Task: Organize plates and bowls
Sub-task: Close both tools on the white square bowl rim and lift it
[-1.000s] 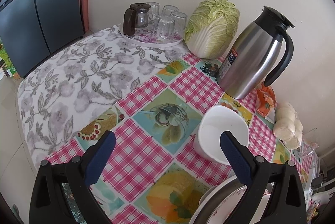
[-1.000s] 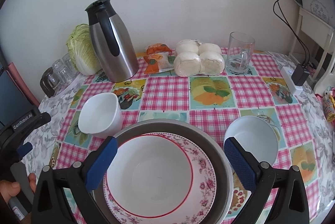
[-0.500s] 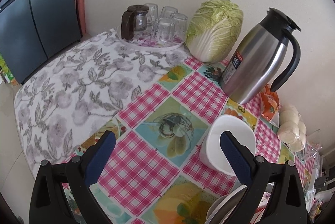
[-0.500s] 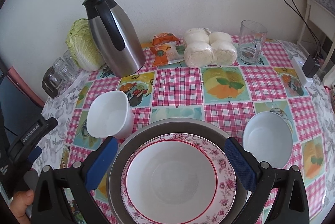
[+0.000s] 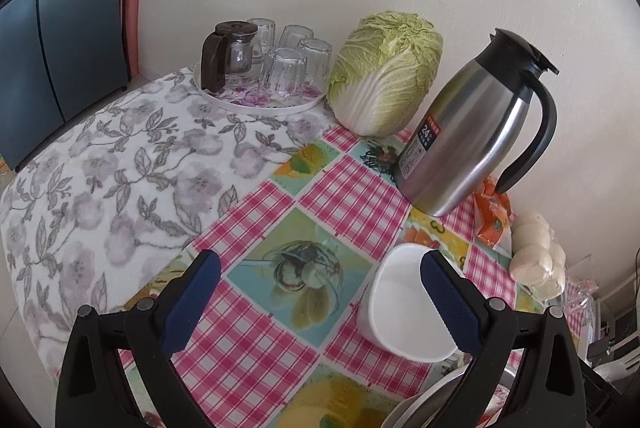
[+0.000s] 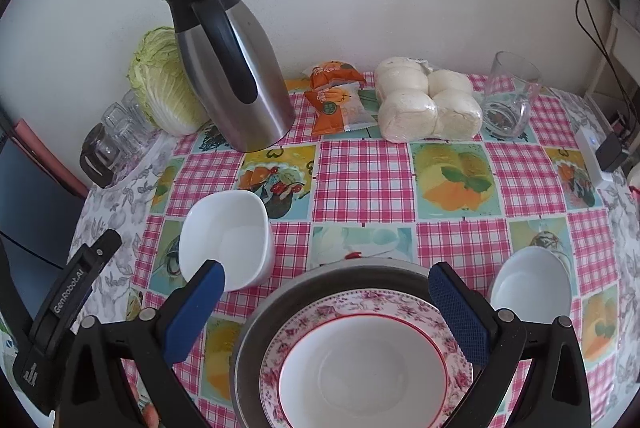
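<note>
Floral plate (image 6: 366, 368) already sits in the metal pan (image 6: 256, 332); two white bowls remain loose; your tools gape wide, empty.

Plate (image 6: 366, 360) in metal basin (image 6: 256, 332), between square bowl (image 6: 226, 238) on left and round bowl (image 6: 530, 286) on right.

From my station both wrist views read bright and evenly lit by soft daylight (no harsh glare beyond a sheen on the steel jug (image 6: 236, 76)), with faint shadows, sharp focus throughout, and heavy fisheye bending plus black vignetting at the corners.
</note>
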Demonstrator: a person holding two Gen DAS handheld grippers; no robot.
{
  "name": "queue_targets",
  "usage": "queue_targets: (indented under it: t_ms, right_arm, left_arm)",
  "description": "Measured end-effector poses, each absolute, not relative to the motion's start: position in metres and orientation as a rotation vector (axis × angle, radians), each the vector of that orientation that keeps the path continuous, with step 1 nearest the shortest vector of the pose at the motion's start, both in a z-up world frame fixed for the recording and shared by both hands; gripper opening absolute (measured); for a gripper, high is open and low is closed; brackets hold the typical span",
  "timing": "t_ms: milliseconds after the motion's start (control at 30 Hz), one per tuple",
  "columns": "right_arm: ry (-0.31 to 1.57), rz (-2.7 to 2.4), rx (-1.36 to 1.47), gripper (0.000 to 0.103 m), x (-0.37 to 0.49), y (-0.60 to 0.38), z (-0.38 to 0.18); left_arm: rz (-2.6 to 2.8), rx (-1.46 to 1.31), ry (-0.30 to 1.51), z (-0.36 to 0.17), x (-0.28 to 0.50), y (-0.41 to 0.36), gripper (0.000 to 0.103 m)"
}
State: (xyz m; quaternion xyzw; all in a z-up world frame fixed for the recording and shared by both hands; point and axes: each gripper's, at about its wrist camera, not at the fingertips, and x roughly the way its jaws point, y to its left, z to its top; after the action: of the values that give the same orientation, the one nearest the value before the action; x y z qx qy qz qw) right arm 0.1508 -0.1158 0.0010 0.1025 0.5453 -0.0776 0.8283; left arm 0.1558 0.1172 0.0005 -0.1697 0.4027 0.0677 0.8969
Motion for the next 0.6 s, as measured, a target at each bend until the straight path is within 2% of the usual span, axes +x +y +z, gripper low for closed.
queue_targets:
  t_ms: [300,367,500,600]
  right_arm:
    - [1.219,-0.205,0.206,0.098,0.177,-0.104,-0.019]
    - [1.247,-0.209,0.199,0.093,0.182,-0.102,-0.027]
    - [1.27,-0.202,0.161,0.09,0.188,-0.093,-0.036]
    - [1.283,-0.199,0.133,0.083,0.193,-0.086,-0.043]
  left_arm:
    - [0.083,-0.393,0.942,-0.022,0.172,0.121,0.1]
    - [0.077,-0.381,0.968,-0.027,0.176,0.12,0.1]
    - [0.061,-0.408,1.026,-0.042,0.184,0.121,0.1]
    - [0.059,-0.41,1.051,-0.049,0.189,0.12,0.1]
